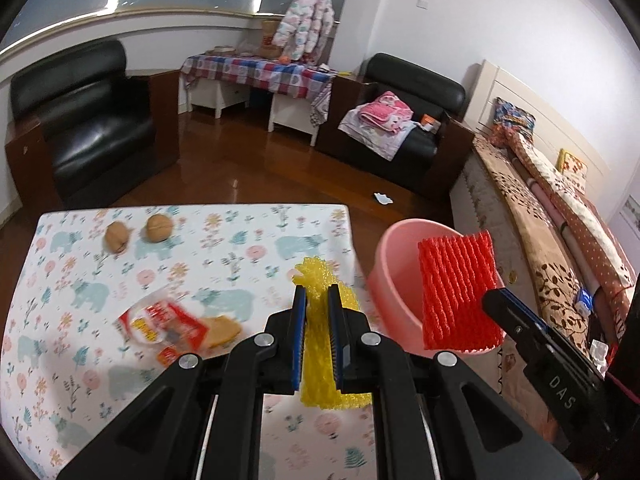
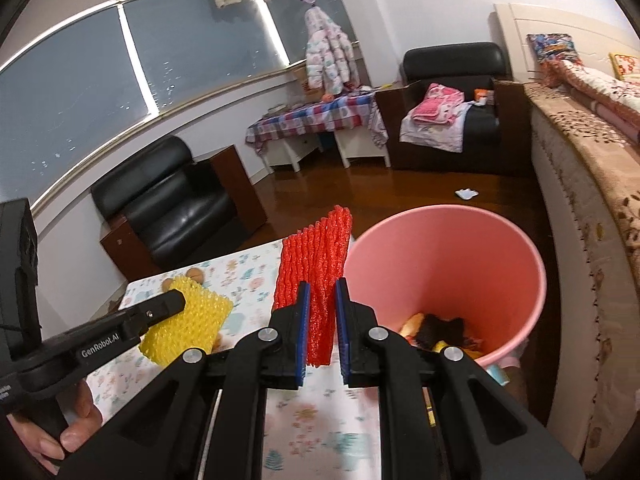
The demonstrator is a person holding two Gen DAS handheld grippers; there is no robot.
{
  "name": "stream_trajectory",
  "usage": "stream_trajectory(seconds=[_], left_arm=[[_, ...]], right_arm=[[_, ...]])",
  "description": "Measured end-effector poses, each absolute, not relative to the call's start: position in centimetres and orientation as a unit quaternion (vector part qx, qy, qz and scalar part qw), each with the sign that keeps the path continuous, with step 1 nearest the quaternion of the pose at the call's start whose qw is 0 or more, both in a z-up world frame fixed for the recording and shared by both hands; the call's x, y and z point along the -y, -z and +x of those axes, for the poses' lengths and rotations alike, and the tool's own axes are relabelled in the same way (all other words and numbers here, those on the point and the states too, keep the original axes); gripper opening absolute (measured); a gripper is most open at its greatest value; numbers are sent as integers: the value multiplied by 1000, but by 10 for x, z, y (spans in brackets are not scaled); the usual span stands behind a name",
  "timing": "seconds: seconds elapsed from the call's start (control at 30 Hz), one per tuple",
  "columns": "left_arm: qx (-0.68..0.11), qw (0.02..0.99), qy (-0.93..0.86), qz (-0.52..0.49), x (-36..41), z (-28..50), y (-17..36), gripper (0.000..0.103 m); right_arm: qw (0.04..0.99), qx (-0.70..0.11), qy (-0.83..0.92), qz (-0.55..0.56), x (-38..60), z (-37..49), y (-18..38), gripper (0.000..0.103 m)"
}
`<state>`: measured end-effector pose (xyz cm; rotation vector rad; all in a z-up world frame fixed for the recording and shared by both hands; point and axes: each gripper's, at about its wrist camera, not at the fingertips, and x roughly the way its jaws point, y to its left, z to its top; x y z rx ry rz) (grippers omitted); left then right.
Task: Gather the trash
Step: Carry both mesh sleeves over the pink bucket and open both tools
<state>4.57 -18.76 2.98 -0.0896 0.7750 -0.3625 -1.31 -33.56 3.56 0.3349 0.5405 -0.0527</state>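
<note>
My left gripper [image 1: 318, 296] is shut on a yellow foam fruit net [image 1: 320, 356], held above the right part of the floral table [image 1: 240, 248]. My right gripper [image 2: 322, 292] is shut on a red foam fruit net [image 2: 316, 272], which hangs upright just left of the pink bin [image 2: 448, 264]. From the left wrist view the red net [image 1: 458, 292] is in front of the bin [image 1: 400, 264], with the right gripper [image 1: 496, 300] at its lower right corner. The right wrist view has the yellow net [image 2: 192, 324] in the left gripper [image 2: 172, 304] over the table [image 2: 248, 276]. Trash lies in the bin's bottom.
A red and white wrapper [image 1: 160, 324] and a tan round piece [image 1: 222, 330] lie on the table, with two walnuts [image 1: 136, 232] near its far edge. Black armchairs [image 1: 88, 120], a checked side table [image 1: 256, 72] and a bed [image 1: 560, 240] ring the wooden floor. A hand [image 2: 52, 428] holds the left gripper's handle.
</note>
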Motion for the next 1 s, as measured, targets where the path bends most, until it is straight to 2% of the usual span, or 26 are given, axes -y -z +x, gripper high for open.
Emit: stream_trajectory(seconds=[0.53, 1.0], left_arm=[[-355, 906, 229, -19, 268, 67, -36, 10], [-386, 883, 264, -31, 304, 92, -5, 10]], right_arm=[[946, -256, 99, 169, 397, -22, -25, 13], [934, -275, 120, 192, 424, -12, -3, 13]])
